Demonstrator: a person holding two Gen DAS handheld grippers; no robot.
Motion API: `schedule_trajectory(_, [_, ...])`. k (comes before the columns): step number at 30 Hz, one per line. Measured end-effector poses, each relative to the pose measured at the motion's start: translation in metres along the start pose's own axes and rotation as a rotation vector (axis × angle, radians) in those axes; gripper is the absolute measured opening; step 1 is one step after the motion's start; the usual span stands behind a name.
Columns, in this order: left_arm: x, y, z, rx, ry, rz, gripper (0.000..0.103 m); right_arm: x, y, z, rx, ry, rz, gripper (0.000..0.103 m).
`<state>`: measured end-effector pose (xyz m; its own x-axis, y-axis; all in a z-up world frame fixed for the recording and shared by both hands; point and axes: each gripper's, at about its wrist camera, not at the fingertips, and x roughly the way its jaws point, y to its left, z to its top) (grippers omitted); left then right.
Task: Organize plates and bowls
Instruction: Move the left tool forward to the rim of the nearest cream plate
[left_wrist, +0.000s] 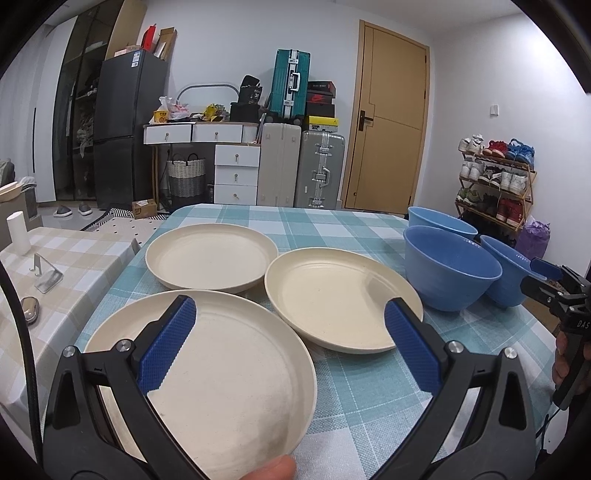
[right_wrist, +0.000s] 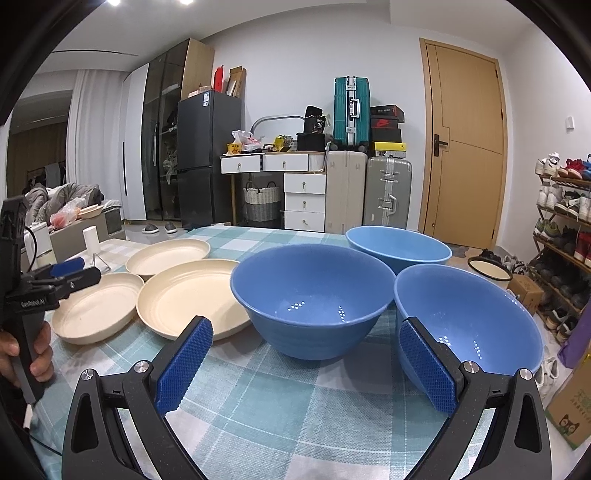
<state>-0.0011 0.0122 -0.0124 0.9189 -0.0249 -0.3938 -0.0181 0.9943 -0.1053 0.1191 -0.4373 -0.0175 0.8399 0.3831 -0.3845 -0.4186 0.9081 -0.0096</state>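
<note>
Three cream plates and three blue bowls sat on the table (left_wrist: 369, 406), which was covered in a teal checked cloth. The plates lay on the left half: the near plate (left_wrist: 229, 373) closest to the person, the far plate (left_wrist: 210, 254) beyond it, and the middle plate (left_wrist: 340, 299) to their right, its rim seeming to overlap the far plate's edge. The bowls stood in a cluster on the right half: the centre bowl (right_wrist: 314, 295) just beside the middle plate, the back bowl (right_wrist: 399, 247) behind it, and the right bowl (right_wrist: 476, 314) near the table's right edge. All stood upright and looked empty.

The left gripper (left_wrist: 290, 332) hung over the near plate with its blue pads spread wide, holding nothing; its left pad showed over that plate and its right pad over the edge of the middle plate. The right gripper (right_wrist: 306, 354) was likewise spread wide and held nothing, low in front of the bowls, with its right pad just before the right bowl's wall; I could not tell whether it touched.
</note>
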Motion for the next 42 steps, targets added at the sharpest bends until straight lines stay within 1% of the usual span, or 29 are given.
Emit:
schedule_trajectory(4, [-0.006,0.000,0.008,0.009,-0.001,0.009,0.102,0.001,0.010,0.006,-0.007,0.014,0.018,0.103])
schedule_trajectory(7, [-0.010,0.000,0.010,0.002,-0.003,-0.003,0.102,0.004,0.018,0.008,-0.015,0.023,0.032,0.103])
schedule_trajectory(10, [-0.018,0.010,0.012,-0.035,-0.015,-0.004,0.102,0.008,0.030,0.010,-0.027,0.035,0.036,0.103])
schedule_trajectory(13, [-0.024,0.018,0.013,-0.053,-0.020,0.021,0.102,0.014,0.043,0.012,-0.030,0.065,0.047,0.103])
schedule_trajectory(15, [-0.032,0.029,0.015,-0.069,-0.023,0.053,0.102,0.017,0.049,0.015,-0.029,0.074,0.062,0.103])
schedule_trajectory(20, [-0.047,0.055,0.016,-0.139,-0.024,0.105,0.102,0.024,0.072,0.019,-0.044,0.091,0.081,0.103])
schedule_trajectory(22, [-0.054,0.069,0.015,-0.168,-0.026,0.115,0.102,0.027,0.081,0.019,-0.045,0.103,0.096,0.103])
schedule_trajectory(24, [-0.058,0.082,0.015,-0.185,-0.020,0.130,0.102,0.033,0.091,0.021,-0.048,0.118,0.108,0.103])
schedule_trajectory(27, [-0.069,0.101,0.014,-0.173,-0.002,0.173,0.102,0.039,0.106,0.023,-0.051,0.136,0.146,0.103])
schedule_trajectory(30, [-0.069,0.113,0.013,-0.166,0.019,0.185,0.102,0.046,0.120,0.024,-0.050,0.149,0.180,0.103])
schedule_trajectory(36, [-0.059,0.126,0.010,-0.168,0.074,0.205,0.102,0.057,0.156,0.021,-0.078,0.176,0.224,0.103])
schedule_trajectory(42, [-0.046,0.131,0.005,-0.187,0.104,0.206,0.102,0.070,0.180,0.018,-0.069,0.212,0.269,0.103])
